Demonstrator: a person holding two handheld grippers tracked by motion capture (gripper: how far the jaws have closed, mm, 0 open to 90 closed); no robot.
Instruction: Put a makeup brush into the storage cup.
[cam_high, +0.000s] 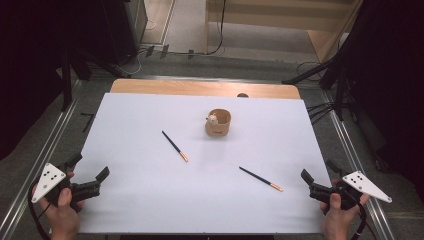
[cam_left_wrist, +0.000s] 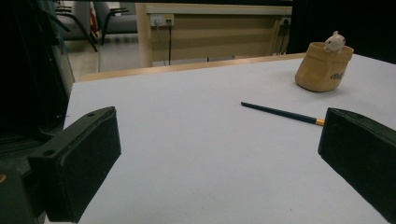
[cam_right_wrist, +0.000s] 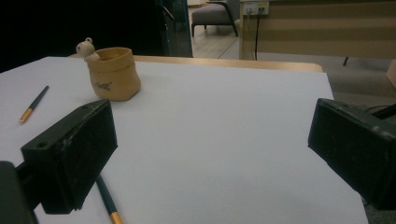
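Nothing is underway yet, judging by the layout: both chopsticks are lying loose on the tabletop (cam_high: 150, 200), none inside the tan cup (cam_high: 218, 123), so the whole job looks left to do. The tabletop, covered in a white sheet with a wooden edge showing at the far side, is sitting on a grey floor with metal rails along each side; dark curtains, cables and a wooden desk are standing beyond it.

The left hand-held gripper (cam_high: 87, 180) is resting at the near left edge, jaws wide apart, holding nothing. The right hand-held gripper (cam_high: 315, 182) is resting at the near right edge, jaws likewise apart and empty.

The cup, with a small white figure (cam_high: 213, 119) on its rim, is standing well ahead of both grippers, between them. The left chopstick (cam_high: 175, 145) is lying ahead and inward of the left hand-held gripper. The right chopstick (cam_high: 261, 179) is lying near the right hand-held gripper, just inward of it.
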